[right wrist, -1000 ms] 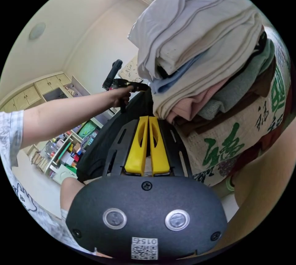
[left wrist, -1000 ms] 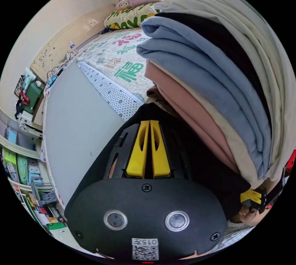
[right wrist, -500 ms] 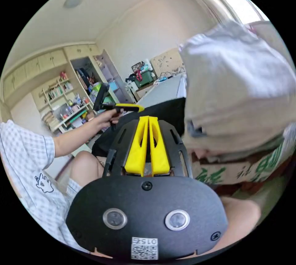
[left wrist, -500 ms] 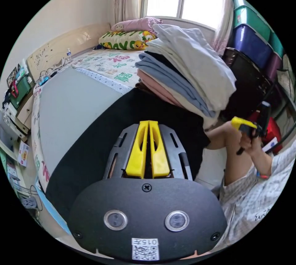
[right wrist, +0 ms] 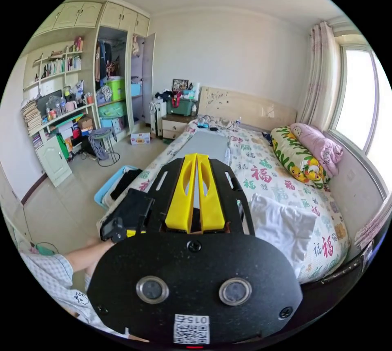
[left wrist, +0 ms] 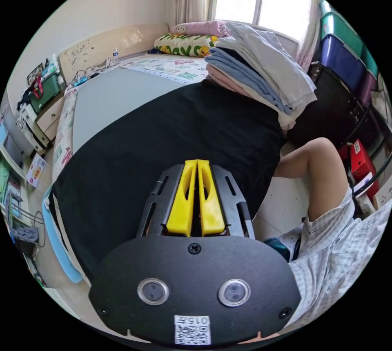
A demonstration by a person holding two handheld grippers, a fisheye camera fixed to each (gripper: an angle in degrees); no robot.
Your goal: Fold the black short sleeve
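The black short sleeve shirt (left wrist: 163,142) lies spread over the near end of the bed, one edge tucked beneath a pile of folded clothes (left wrist: 261,69). My left gripper (left wrist: 197,163) has its yellow jaws shut, with the black cloth all around them and apparently pinched. In the right gripper view that same left gripper (right wrist: 122,222) sits low on the left, held in a hand. My right gripper (right wrist: 196,157) is raised high over the bed with its jaws shut; I see no cloth between them. From up there the pile (right wrist: 281,224) shows its white top.
A grey mat (left wrist: 110,97) lies on the patterned bedspread (right wrist: 261,171), with pillows (right wrist: 302,150) by the window. Stacked storage bins (left wrist: 343,44) stand on the right. The person's knee (left wrist: 322,163) is near the bed corner. A blue basket (right wrist: 108,187) is on the floor.
Both grippers have drawn back from the pile of clothes. The black shirt has come out from under it and lies much wider. The right gripper has risen above the bed.
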